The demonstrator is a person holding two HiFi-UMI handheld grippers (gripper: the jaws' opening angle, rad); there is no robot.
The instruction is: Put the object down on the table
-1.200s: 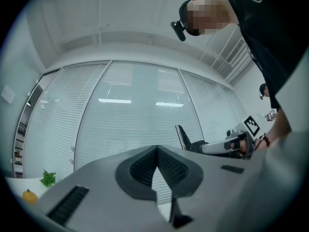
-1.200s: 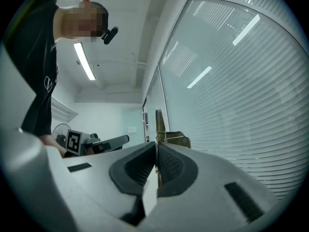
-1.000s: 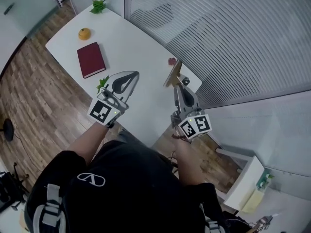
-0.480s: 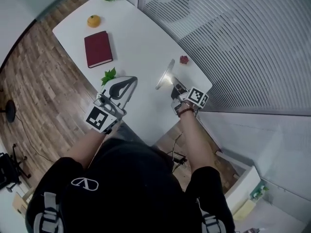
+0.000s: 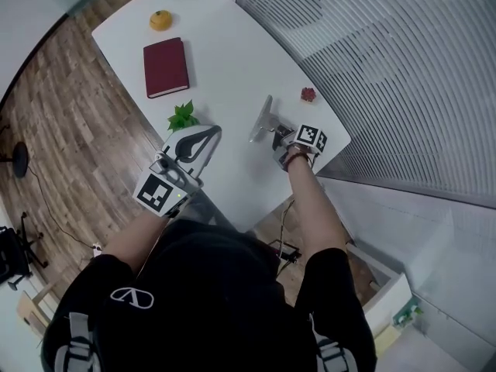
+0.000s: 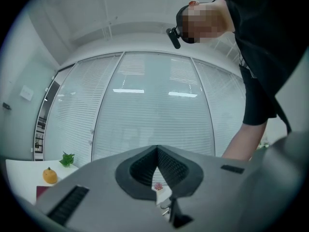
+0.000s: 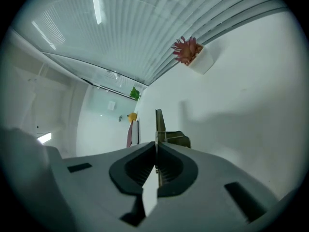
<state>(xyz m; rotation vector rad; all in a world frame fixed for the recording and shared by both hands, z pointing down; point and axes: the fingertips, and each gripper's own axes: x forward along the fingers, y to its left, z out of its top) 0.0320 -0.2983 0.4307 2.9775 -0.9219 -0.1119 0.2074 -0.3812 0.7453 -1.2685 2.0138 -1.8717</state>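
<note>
While the right hand-held gripper point(image 5: 276, 133) is clamping the thin object point(image 5: 262, 119) upright, close above the worktop point(image 5: 232, 68) for set-down, the left hand-held gripper point(image 5: 208, 134) is hovering closed and empty.

White table point(image 5: 225, 68), wood-plank floor point(image 5: 70, 122), glass wall point(image 5: 403, 76) with horizontal blinds, bright even daylight

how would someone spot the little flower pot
On the long white table beside the slatted glass wall, look near the wall-side edge past the right hand-held gripper. The tiny white pot there holds a pink-red bloom; other plants are green.
</note>
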